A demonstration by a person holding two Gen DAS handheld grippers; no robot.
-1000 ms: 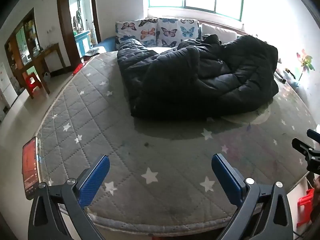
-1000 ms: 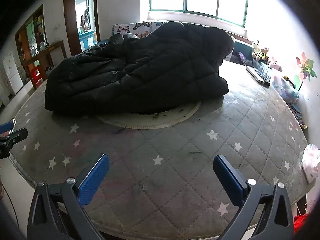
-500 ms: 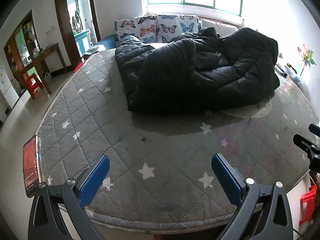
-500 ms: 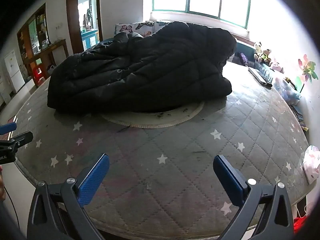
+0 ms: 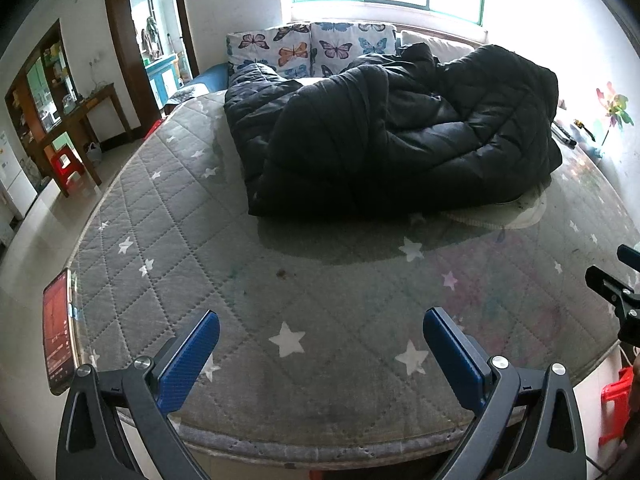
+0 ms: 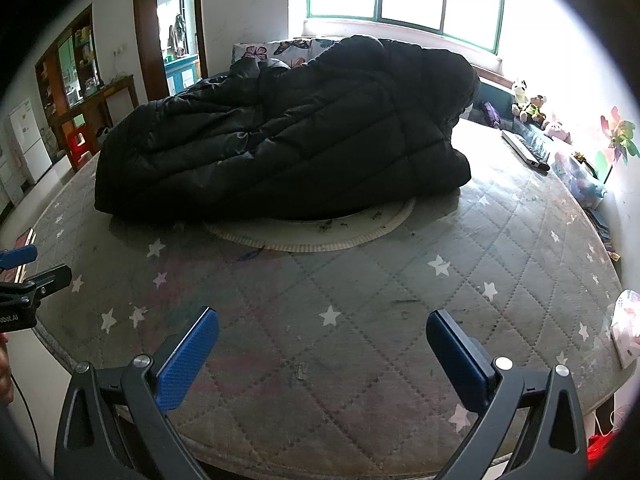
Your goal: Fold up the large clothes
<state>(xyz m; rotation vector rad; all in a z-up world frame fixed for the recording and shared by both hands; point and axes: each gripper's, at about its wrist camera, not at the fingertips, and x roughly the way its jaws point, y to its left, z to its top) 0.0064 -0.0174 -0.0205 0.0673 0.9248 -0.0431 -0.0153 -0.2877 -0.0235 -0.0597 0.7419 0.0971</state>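
A big black quilted down coat (image 5: 392, 136) lies crumpled in a heap on the far half of a round grey star-patterned mattress (image 5: 312, 292). In the right wrist view the same coat (image 6: 288, 140) covers part of a pale round mat (image 6: 320, 232). My left gripper (image 5: 320, 354) hovers open over the mattress's near edge, well short of the coat, nothing between its blue pads. My right gripper (image 6: 322, 350) is open too, also over the near edge and apart from the coat. Each gripper shows at the edge of the other's view.
A phone (image 5: 58, 328) with a red screen lies at the mattress's left rim. Butterfly cushions (image 5: 308, 48) stand behind the coat. A keyboard (image 6: 524, 148), soft toys (image 6: 532, 104) and a pinwheel (image 6: 618, 140) sit at the right. A wooden desk (image 5: 76, 124) and red stool (image 5: 64, 160) stand left.
Both grippers have drifted a little toward the coat and stay open; the coat looks slightly larger and higher in both views. The coat itself has not moved.
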